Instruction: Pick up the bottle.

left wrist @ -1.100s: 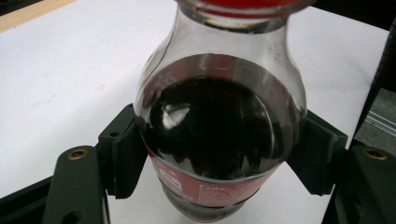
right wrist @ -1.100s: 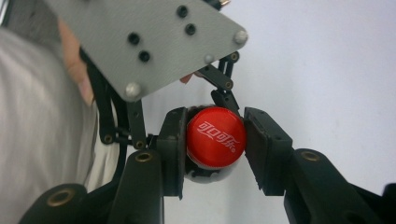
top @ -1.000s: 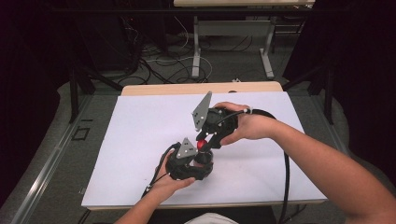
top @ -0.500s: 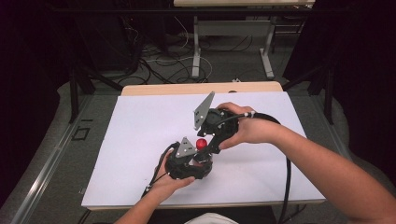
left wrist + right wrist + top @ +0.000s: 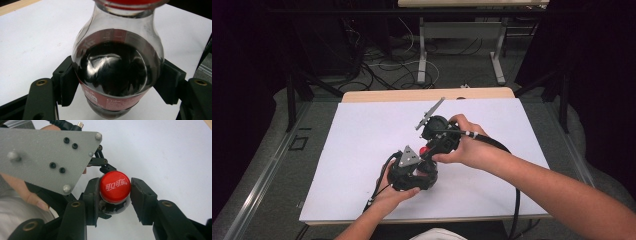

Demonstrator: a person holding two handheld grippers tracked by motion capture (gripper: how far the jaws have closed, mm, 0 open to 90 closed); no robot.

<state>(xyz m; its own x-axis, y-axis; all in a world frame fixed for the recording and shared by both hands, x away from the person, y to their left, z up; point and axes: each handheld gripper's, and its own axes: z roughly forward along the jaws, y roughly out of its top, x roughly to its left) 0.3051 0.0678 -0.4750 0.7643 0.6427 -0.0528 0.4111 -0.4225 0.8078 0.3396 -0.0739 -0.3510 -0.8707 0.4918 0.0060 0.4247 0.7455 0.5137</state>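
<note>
White table point(image 5: 362, 150); left tool point(image 5: 117, 82) clamps bottle point(image 5: 117, 72); right tool point(image 5: 113, 195) just closed onto cap point(image 5: 115, 186).

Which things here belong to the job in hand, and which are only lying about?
In the job:
cola bottle
red cap
left tool
right tool

Lying about:
white sheet
floor cables
table legs behind

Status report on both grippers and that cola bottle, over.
Left gripper shut on bottle body, standing on white table. Right gripper shut on red cap from above. Nothing in the way.
</note>
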